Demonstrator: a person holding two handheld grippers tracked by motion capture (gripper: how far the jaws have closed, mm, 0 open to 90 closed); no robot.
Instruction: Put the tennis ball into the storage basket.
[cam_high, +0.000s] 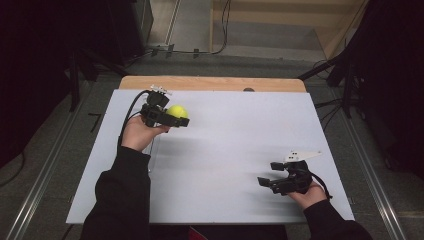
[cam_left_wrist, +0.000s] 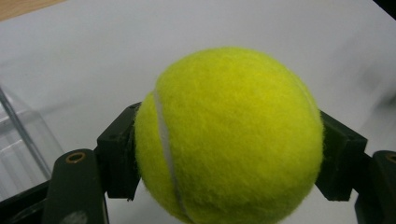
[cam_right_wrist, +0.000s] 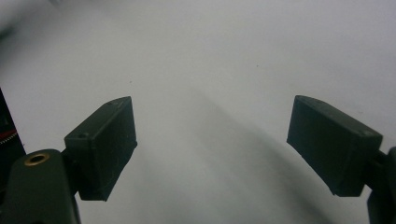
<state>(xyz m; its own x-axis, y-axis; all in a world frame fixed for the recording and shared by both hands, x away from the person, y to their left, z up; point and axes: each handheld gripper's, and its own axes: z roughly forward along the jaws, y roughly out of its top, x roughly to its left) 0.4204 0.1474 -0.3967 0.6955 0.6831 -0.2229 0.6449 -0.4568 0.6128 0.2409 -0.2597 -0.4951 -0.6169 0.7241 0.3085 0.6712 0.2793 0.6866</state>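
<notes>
From the high view, I have the fuzzy yellow-green tennis ball (cam_high: 177, 111) clamped in my left gripper (cam_high: 176, 120), held above the far left part of the white tabletop (cam_high: 240, 135); my right gripper (cam_high: 265, 181) waits near the front right, well apart.

In the left gripper view, both jaws press the ball's sides, with a clear plastic container (cam_left_wrist: 21, 140) just beside. The pickup looks done; placing remains.

In the right gripper view, the jaws stand wide apart, holding nothing.

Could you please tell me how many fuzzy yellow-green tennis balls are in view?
1. The fuzzy yellow-green tennis ball sits clamped between the jaws of the left gripper, held above the far-left part of the white tabletop.
</notes>
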